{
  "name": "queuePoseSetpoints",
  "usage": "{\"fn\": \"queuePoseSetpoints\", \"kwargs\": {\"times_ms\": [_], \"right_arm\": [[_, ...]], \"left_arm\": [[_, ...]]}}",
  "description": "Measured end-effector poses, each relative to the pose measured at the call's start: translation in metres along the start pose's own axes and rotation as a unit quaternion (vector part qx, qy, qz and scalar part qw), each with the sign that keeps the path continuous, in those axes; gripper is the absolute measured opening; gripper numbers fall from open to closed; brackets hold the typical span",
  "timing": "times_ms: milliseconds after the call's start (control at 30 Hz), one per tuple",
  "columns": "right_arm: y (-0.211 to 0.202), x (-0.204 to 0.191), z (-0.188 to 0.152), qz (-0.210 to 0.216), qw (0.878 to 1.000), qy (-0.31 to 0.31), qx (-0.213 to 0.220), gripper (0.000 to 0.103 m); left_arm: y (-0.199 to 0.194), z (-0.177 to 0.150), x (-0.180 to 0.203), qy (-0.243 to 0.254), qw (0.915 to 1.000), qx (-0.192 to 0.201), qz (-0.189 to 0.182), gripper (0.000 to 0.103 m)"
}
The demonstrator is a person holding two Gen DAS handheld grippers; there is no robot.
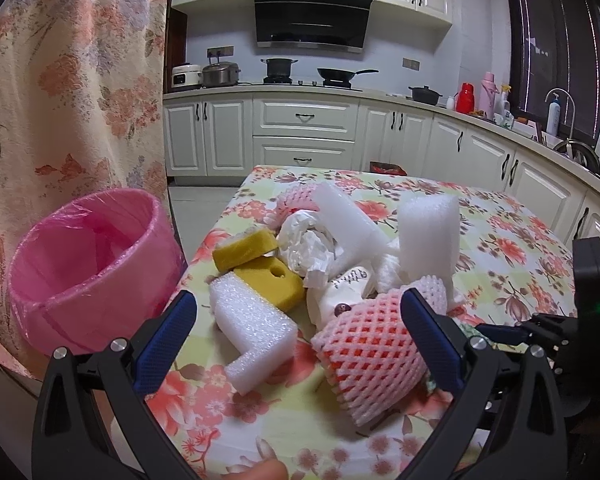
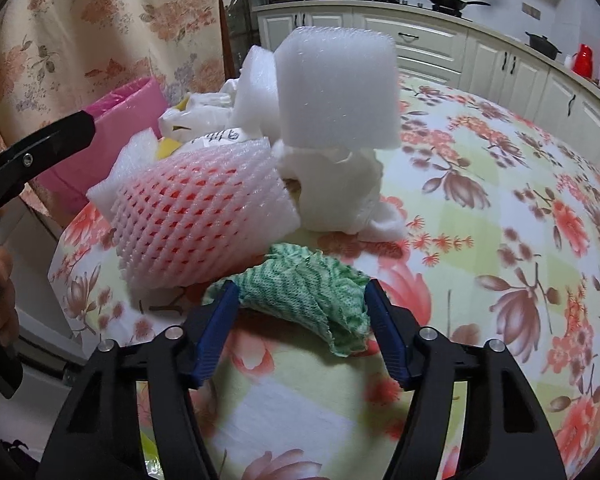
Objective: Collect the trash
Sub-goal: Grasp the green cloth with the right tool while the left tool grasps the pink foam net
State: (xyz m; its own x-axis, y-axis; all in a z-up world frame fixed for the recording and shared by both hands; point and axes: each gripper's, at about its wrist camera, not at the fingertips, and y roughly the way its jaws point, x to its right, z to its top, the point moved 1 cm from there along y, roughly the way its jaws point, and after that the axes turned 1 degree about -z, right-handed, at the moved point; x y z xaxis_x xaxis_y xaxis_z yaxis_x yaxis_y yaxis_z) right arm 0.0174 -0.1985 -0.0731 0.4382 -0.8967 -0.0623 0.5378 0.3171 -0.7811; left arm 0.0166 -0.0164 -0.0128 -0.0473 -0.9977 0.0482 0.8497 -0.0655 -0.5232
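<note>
Looking low in the frame's centre, we see the green cloth (image 2: 304,300) lying between the right gripper (image 2: 300,300)'s jaws, which touch both its ends.

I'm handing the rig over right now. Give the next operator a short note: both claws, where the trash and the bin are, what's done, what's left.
Right claw: jaws around the green cloth on the table, pads at both its ends; it hasn't been lifted.
Left claw: open, empty, over the pile near the pink net sleeve.
Bin: pink-lined, beside the table's left edge; looks empty from what shows.
Pile on the table: white foam blocks, yellow sponges, crumpled paper.
Done: nothing binned that I can see.
Left: close on the cloth, drop it in the bin, then clear the pile.
</note>
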Motion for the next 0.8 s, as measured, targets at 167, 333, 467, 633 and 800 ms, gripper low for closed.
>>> {"fn": "queuePoseSetpoints", "kwargs": {"times_ms": [167,333,467,633,800], "right_arm": [[-0.002,0.000,0.001,0.009,1.000,0.000,0.006,0.046],[-0.009,0.005,0.003,0.005,1.000,0.005,0.021,0.039],[-0.016,0.012,0.005,-0.004,0.999,0.014,0.036,0.038],[-0.025,0.021,0.007,-0.017,0.998,0.023,0.054,0.037],[-0.033,0.031,0.010,-0.026,0.997,0.033,0.069,0.037]], "left_arm": [[0.005,-0.002,0.007,0.004,0.9999,-0.007,-0.009,0.098],[0.012,-0.007,0.017,0.009,0.9994,-0.021,-0.026,0.098],[0.019,-0.012,0.026,0.015,0.9982,-0.037,-0.046,0.097],[0.033,-0.018,0.037,0.020,0.9958,-0.061,-0.064,0.085],[0.049,-0.025,0.049,0.031,0.9929,-0.094,-0.065,0.081]]}}
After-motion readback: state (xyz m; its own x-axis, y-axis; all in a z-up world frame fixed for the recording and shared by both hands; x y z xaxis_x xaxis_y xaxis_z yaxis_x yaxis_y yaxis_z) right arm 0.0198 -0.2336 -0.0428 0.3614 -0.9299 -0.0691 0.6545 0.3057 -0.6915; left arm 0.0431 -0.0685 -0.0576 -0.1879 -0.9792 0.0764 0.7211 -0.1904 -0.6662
